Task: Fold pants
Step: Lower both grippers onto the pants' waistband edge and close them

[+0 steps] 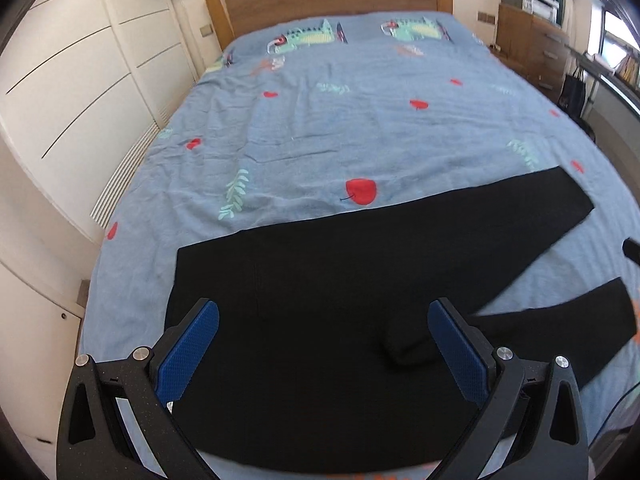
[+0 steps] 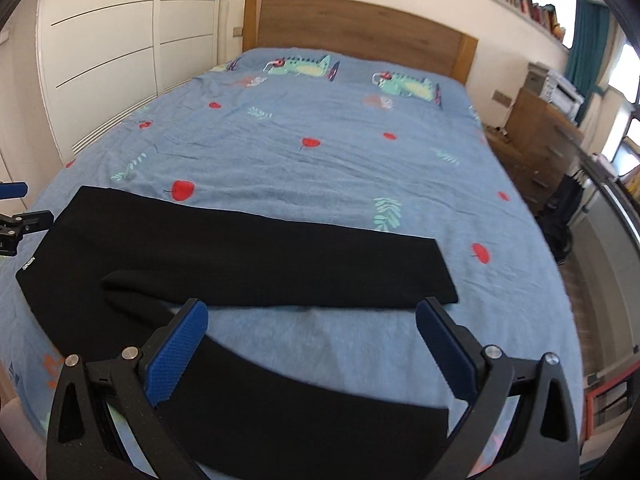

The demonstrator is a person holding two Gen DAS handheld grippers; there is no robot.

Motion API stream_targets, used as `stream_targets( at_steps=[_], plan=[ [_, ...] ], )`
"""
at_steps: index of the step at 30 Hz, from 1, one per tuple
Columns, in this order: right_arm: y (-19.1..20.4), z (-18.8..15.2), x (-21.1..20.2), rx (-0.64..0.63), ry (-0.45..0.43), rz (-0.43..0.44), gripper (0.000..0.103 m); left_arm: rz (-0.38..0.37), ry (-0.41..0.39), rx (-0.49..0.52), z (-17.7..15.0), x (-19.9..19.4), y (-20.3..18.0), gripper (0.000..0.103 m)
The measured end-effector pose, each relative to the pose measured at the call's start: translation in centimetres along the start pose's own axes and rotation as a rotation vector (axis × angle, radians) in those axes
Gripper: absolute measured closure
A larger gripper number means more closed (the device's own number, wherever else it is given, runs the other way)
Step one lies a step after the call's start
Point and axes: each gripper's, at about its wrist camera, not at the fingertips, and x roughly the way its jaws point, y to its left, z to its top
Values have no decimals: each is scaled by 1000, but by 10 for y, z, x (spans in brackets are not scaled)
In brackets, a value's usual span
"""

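Observation:
Black pants (image 1: 320, 280) lie flat across the near end of a blue bed (image 1: 320, 120), waist to the left, two legs spread to the right. My left gripper (image 1: 322, 320) is open and empty, hovering over the waist and seat part. In the right wrist view the pants (image 2: 248, 256) show both legs, the far one straight, the near one (image 2: 312, 412) under my right gripper (image 2: 312, 316), which is open and empty above the gap between the legs. The left gripper's tip (image 2: 16, 216) shows at the left edge there.
The bedspread (image 2: 320, 160) is blue with red apples and dinosaur prints. A wooden headboard (image 2: 360, 28) stands at the far end. White wardrobes (image 1: 80, 80) run along the left. A wooden dresser (image 2: 548, 136) and a dark bag (image 2: 564, 212) stand at the right.

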Motion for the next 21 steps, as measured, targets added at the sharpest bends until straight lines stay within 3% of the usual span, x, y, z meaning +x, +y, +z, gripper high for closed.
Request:
stream_targets(
  at_steps=[7,13,21],
  plan=[
    [-33,38,83,-69,144,82,0,-39,138,85,34,76,8,1],
    [-64,70,129,-133,285,201,0,-99,246,203,61,107,21,1],
    [-87,104,187,-376,487,272,0,-180,408,302,84,148,55,1]
  ],
)
